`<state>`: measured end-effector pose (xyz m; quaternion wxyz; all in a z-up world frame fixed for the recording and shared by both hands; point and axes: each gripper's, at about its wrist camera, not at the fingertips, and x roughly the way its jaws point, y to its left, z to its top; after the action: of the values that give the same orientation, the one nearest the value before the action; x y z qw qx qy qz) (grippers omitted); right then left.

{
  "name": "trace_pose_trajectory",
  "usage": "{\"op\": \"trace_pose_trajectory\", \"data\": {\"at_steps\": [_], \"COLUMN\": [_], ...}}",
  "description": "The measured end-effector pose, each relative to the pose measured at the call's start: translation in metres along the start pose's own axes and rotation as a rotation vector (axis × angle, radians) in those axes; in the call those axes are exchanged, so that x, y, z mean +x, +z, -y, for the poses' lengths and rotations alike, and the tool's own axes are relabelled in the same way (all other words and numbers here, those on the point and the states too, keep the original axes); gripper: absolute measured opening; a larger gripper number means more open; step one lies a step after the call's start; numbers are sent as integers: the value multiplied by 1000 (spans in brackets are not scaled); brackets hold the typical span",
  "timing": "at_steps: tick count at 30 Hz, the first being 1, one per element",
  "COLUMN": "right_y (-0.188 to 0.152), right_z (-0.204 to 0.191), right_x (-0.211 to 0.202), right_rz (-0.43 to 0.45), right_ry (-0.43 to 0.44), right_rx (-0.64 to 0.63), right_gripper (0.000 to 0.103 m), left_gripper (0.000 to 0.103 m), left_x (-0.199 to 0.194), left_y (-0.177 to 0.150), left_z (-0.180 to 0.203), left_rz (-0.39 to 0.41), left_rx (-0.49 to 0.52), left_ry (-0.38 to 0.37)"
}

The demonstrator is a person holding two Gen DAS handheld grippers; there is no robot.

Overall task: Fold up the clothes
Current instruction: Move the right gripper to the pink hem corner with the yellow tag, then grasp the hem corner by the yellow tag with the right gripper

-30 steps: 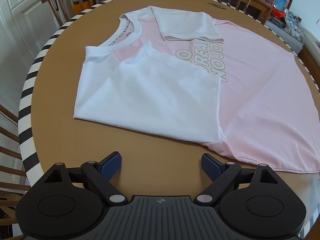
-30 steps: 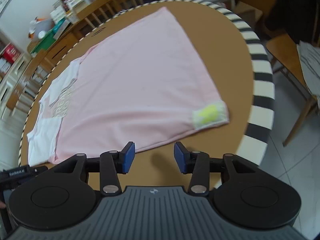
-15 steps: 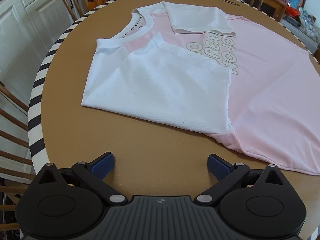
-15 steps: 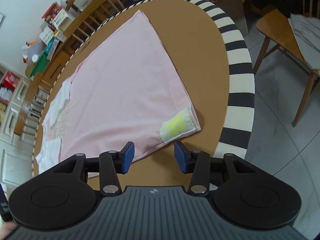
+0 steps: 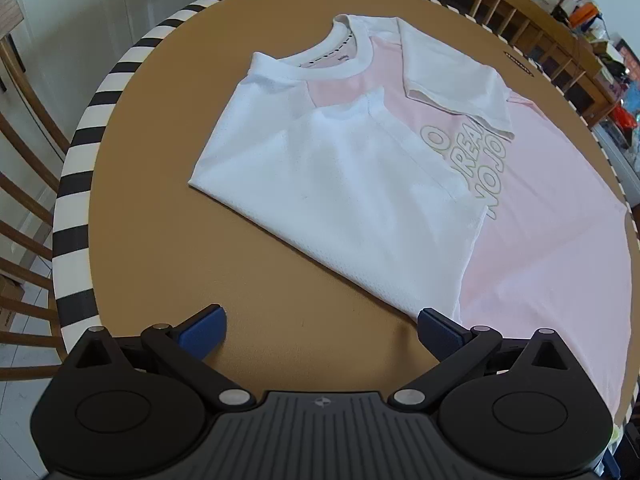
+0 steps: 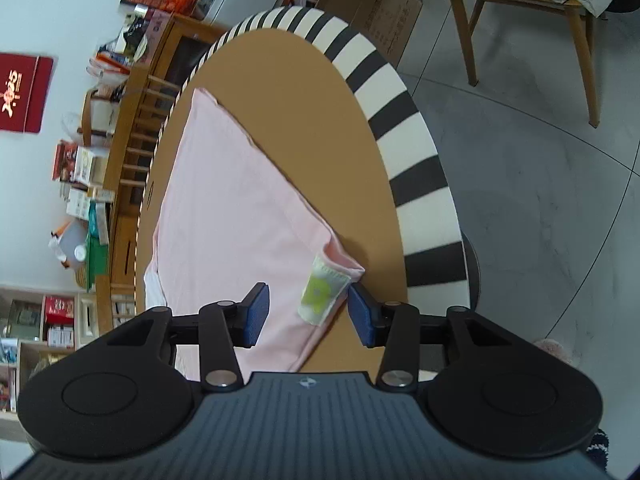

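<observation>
A pink T-shirt [image 5: 532,184] with white sleeves lies flat on the round brown table [image 5: 168,240]. Both sleeves are folded in over the chest; the near white sleeve [image 5: 344,188] covers the left part. My left gripper [image 5: 320,330] is open wide and empty, just short of the near sleeve's lower corner. In the right wrist view the shirt's pink body [image 6: 224,216] runs away from me. My right gripper [image 6: 308,314] is open around the hem corner with its white and yellow-green label [image 6: 320,292]; the pads do not touch the cloth.
The table has a black and white striped rim [image 6: 412,152]. Wooden chairs [image 5: 24,184] stand around it, and another chair [image 6: 520,12] holds grey cloth. Cluttered shelves [image 6: 84,184] line the far wall. Grey tiled floor [image 6: 540,200] lies to the right.
The left gripper swung left and closer to the sleeve corner, jaws wider. The right gripper moved forward and tilted so the labelled hem corner now sits between its open pads.
</observation>
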<state>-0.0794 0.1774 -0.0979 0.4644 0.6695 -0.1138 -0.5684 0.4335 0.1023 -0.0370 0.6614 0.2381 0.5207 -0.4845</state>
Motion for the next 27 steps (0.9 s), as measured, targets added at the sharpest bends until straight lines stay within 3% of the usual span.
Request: {"op": "trace_pose_trajectory", "data": {"at_steps": [4,9,10,12,13,17,22,27], "right_y": [-7,-18,-20,-25,-25,-21,-18,-18], "right_z": [-6,-26,-31,-37,-34,-28,-28,-31], "right_x": [8,15,16,24,27,28,25,23], "right_rz": [35,64,73,84,76,62,63,66], "right_ry": [-14,-99,-124,-173,-155,-99,-100,-116], "right_rx": [-28,-141,-172,-228,-221,-158,-156,-177], "right_gripper": [46,43,36,11,4,4,5,5], "left_gripper": [102,102,102,103,103,103,103,103], "left_x": [0,-1,-1,-1,-1,-2,-4,-2], "left_y": [1,1,1,3,4,9,12,18], "left_z": [1,-4,-6,-9,-11,-22,-48,-63], "left_rz": [1,8,9,8,7,-1,23,114], "left_rx": [-17,-59,-74,-102,-115,-180,-392,-503], "left_ry": [4,-10,-15,-24,-29,-65,-146,-190]}}
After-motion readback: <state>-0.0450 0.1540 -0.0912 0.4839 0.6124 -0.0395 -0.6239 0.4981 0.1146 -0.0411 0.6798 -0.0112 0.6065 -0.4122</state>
